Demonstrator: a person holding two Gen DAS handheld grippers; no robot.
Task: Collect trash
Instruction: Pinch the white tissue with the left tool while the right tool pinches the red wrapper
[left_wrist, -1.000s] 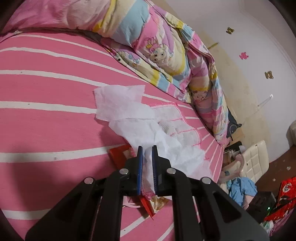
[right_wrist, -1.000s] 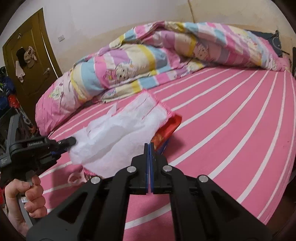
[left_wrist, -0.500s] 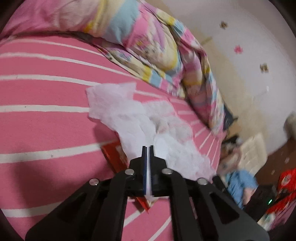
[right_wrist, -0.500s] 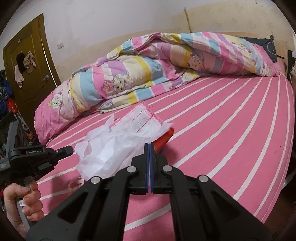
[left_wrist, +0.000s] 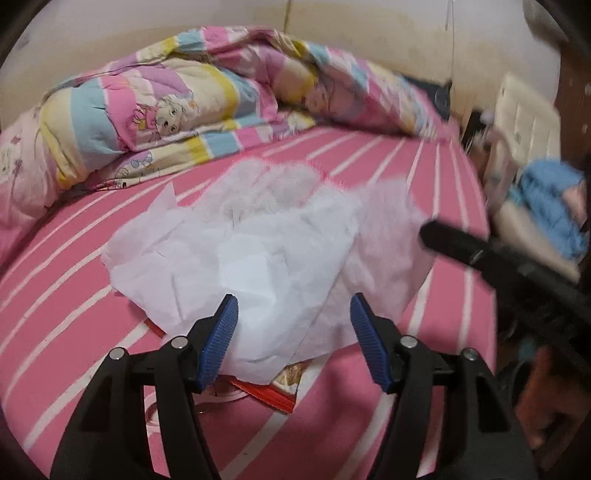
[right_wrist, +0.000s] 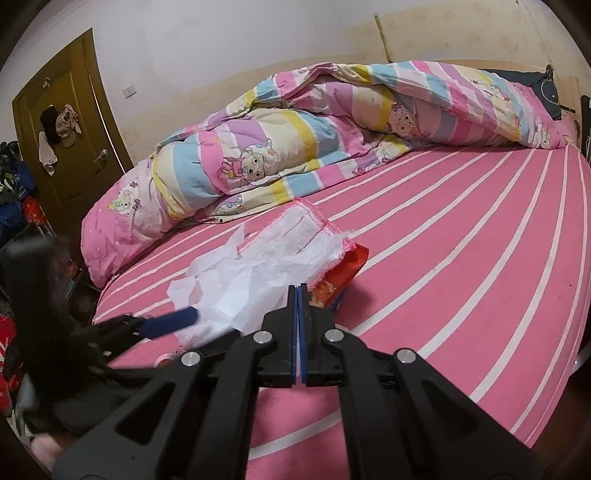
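Note:
A heap of crumpled white tissue paper (left_wrist: 266, 258) lies on the pink striped bed, over a white cloth with pink trim (right_wrist: 295, 230) and a red snack wrapper (left_wrist: 273, 391). My left gripper (left_wrist: 293, 332) is open, its blue pads on either side of the tissue's near edge. My right gripper (right_wrist: 297, 295) is shut and empty, just short of the tissue (right_wrist: 236, 284) and the red wrapper (right_wrist: 340, 275). The right gripper also shows as a dark blur in the left wrist view (left_wrist: 480, 254). The left gripper shows blurred in the right wrist view (right_wrist: 162, 325).
A bunched pastel cartoon quilt (right_wrist: 314, 140) runs along the far side of the bed (right_wrist: 480, 240). A brown door (right_wrist: 70, 136) stands at the left. Cluttered items and a blue cloth (left_wrist: 550, 206) sit beside the bed's right edge.
My left gripper has opened, letting go of the tissue, and swung round to face the quilt. The tissue heap has settled lower on the bed. My right gripper stays shut.

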